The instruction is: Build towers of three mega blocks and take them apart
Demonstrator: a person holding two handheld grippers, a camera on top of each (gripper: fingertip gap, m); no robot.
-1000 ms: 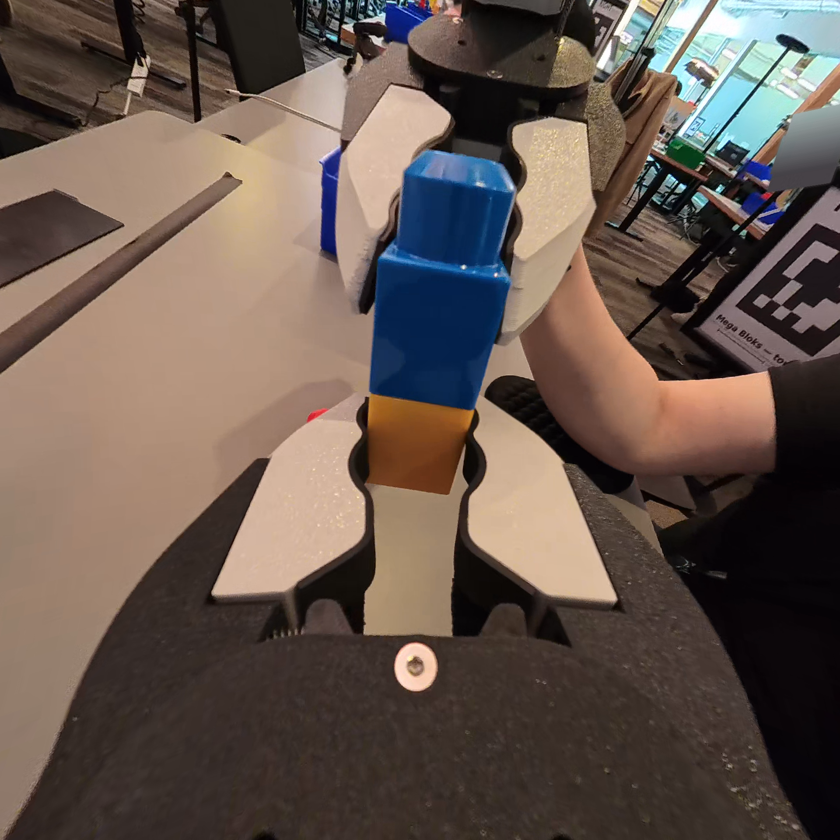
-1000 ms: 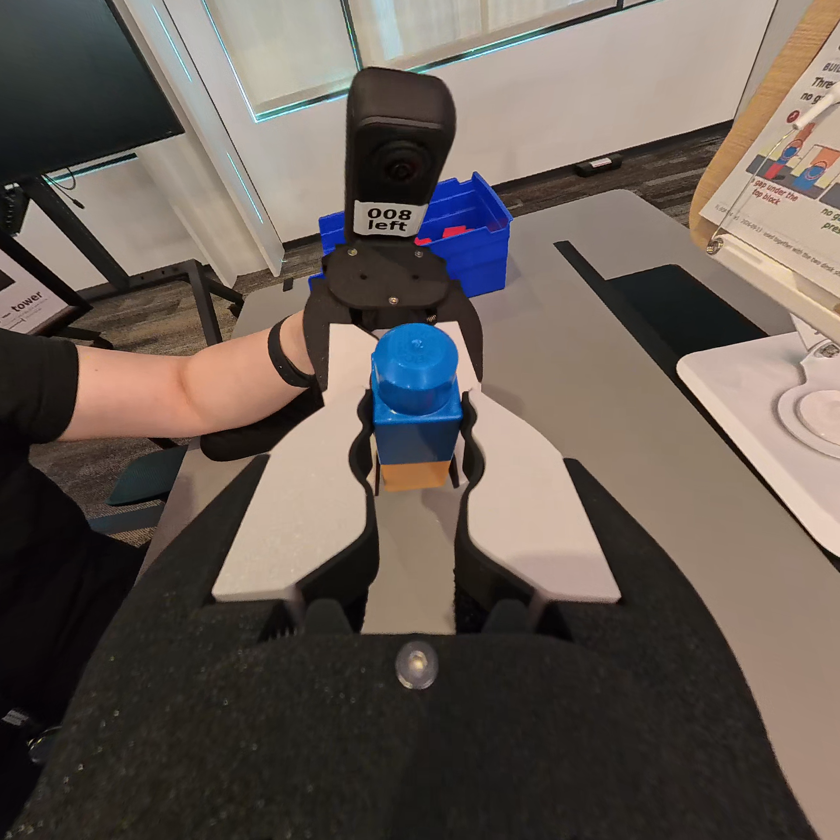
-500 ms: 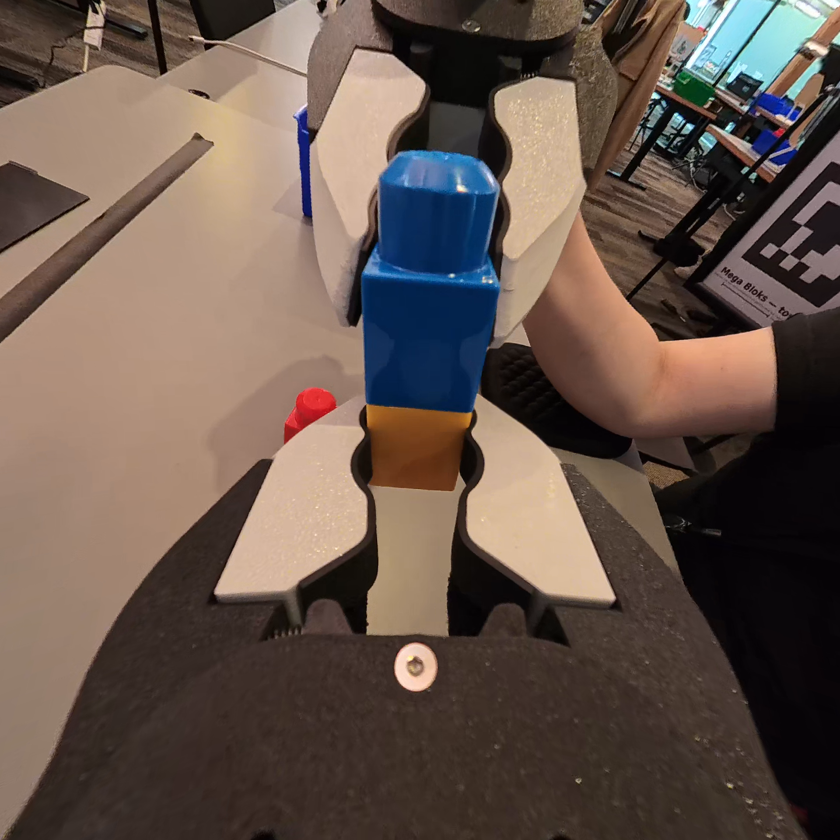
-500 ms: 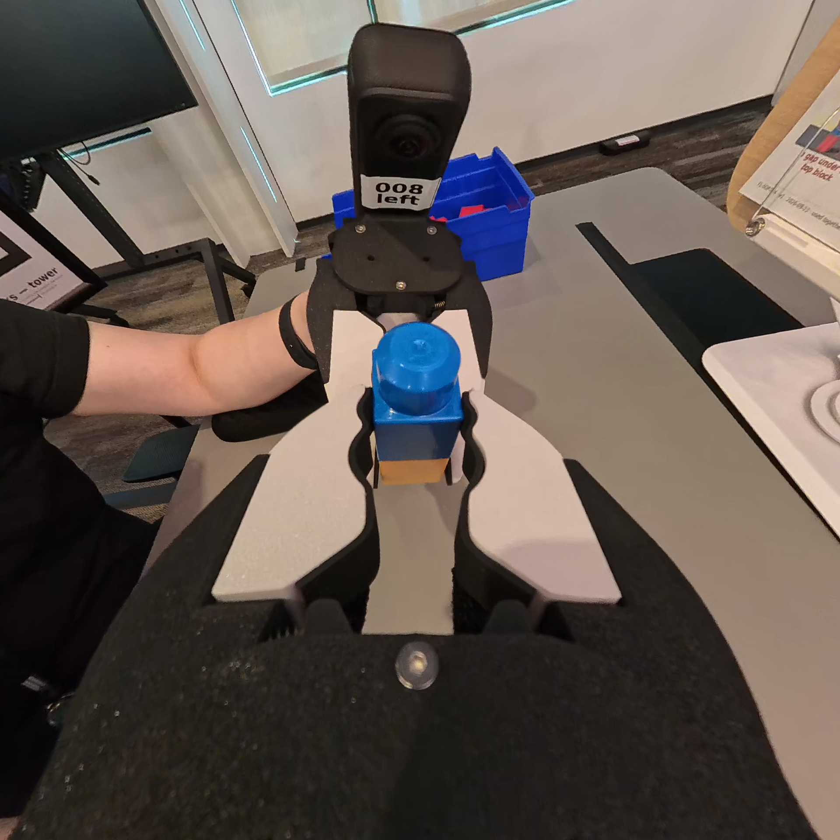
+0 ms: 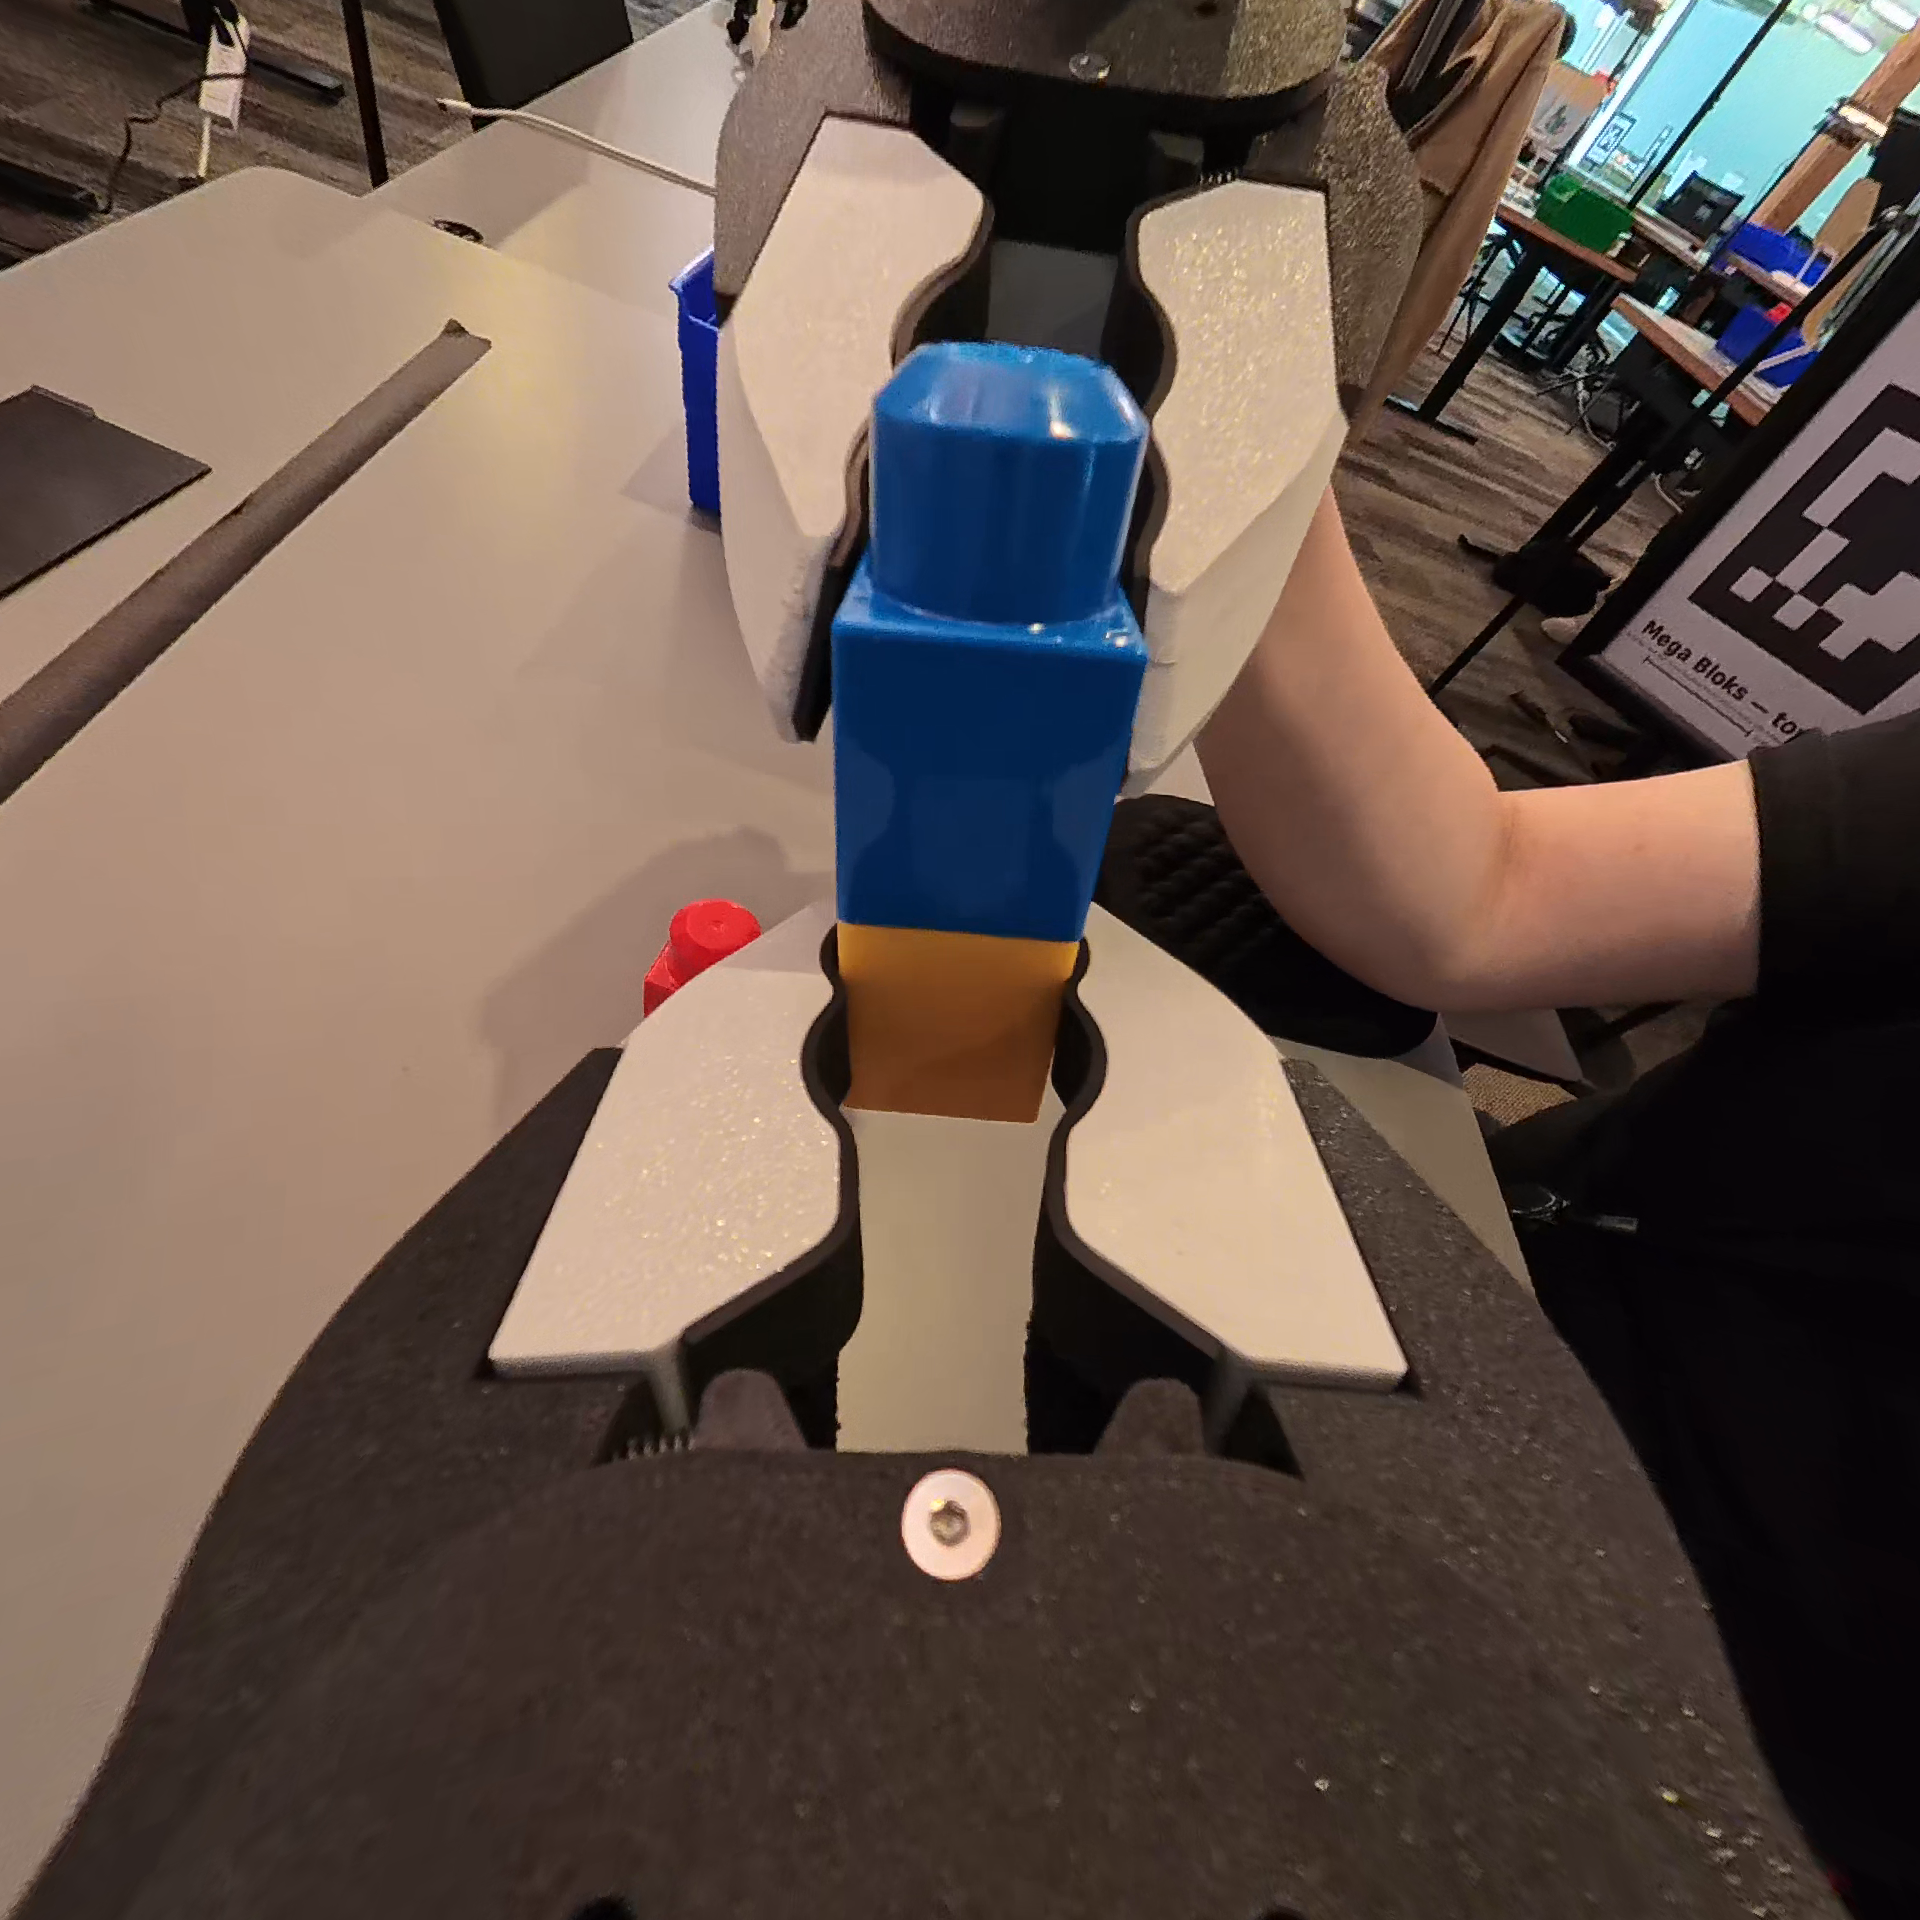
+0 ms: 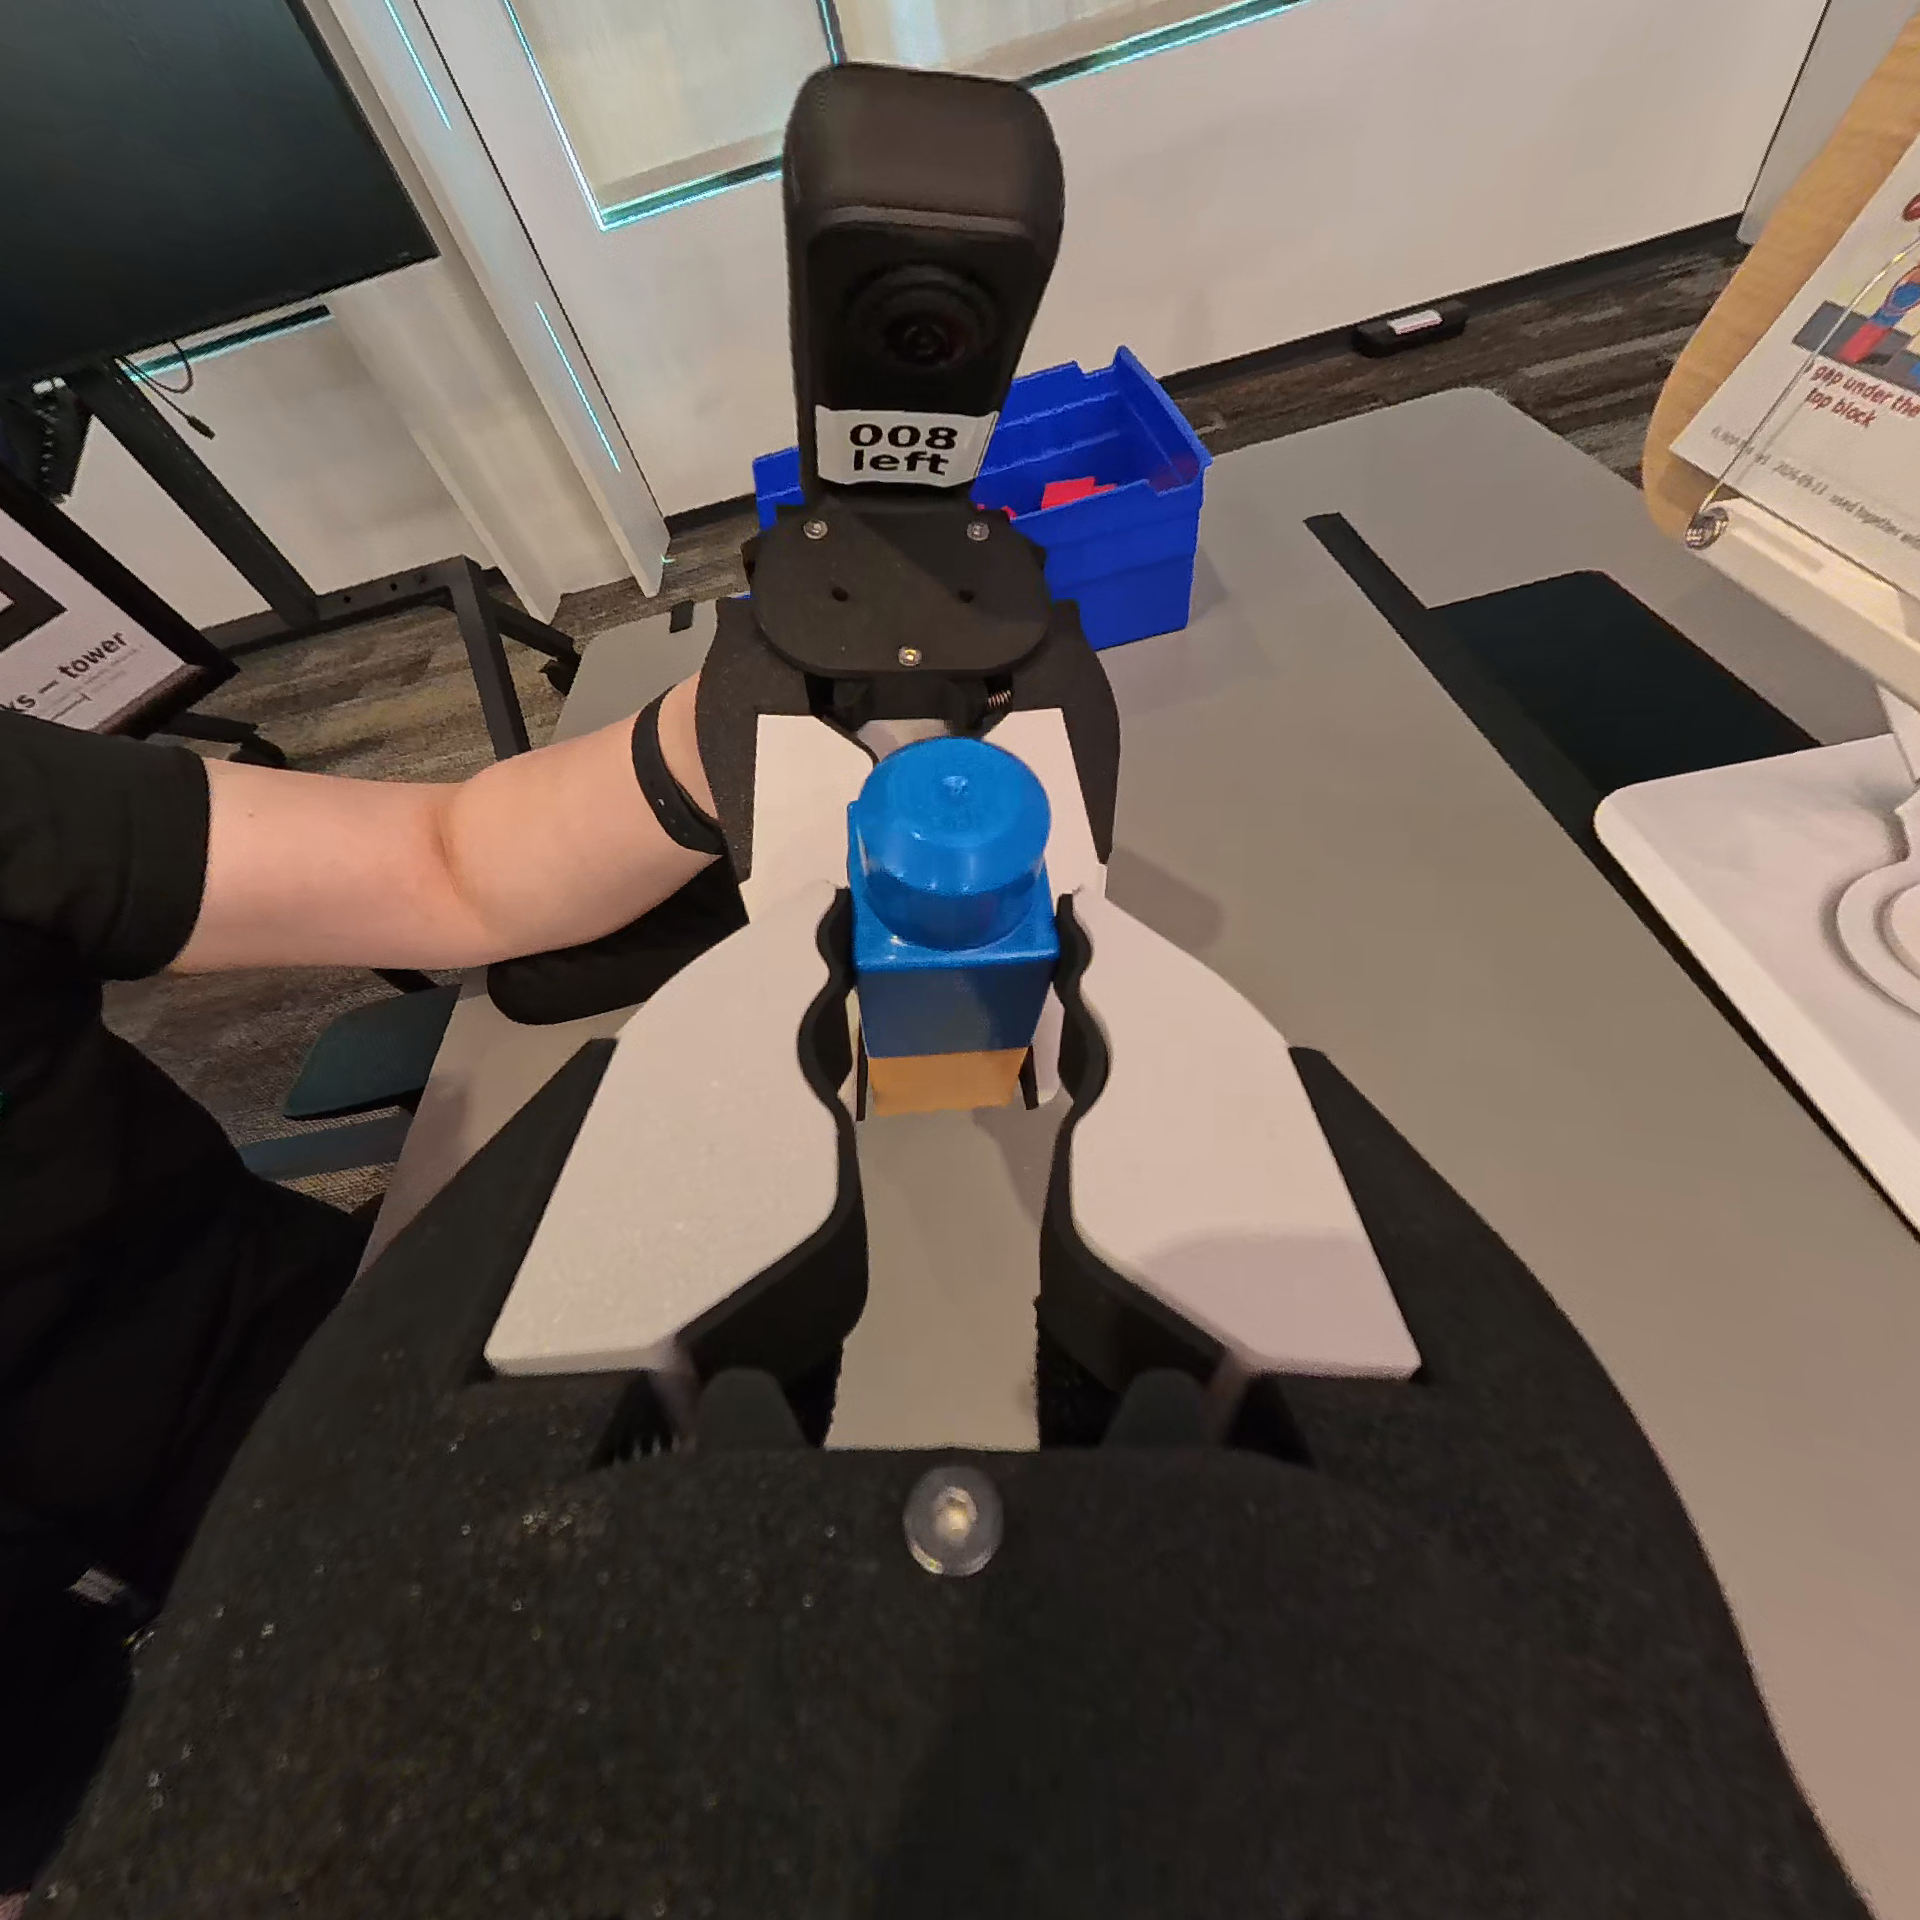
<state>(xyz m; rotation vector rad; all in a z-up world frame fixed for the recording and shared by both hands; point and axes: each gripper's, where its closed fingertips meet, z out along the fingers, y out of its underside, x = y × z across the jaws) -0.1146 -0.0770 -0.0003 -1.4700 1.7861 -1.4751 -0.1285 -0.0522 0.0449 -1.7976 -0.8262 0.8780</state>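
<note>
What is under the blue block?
A yellow block sits directly under the blue block, joined to it and clamped by the left gripper. Its underside is hidden.

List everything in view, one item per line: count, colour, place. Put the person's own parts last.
Blue block: one, blue, stacked on the yellow block, between the right gripper's fingers.
Yellow block: one, yellow-orange, bottom of the stack, between the left gripper's fingers.
Red block: one, red, on the table beside the left gripper.
Bin: one, blue, far end of the table, red pieces inside.
Table: one, grey, under everything.
Black mat: one, black, flat on the table.
Sign with square code: one, black and white, standing off the table.
Left gripper: one, black and white, shut.
Right gripper: one, black and white, shut.
Forearm: bare, behind the right gripper.
</note>
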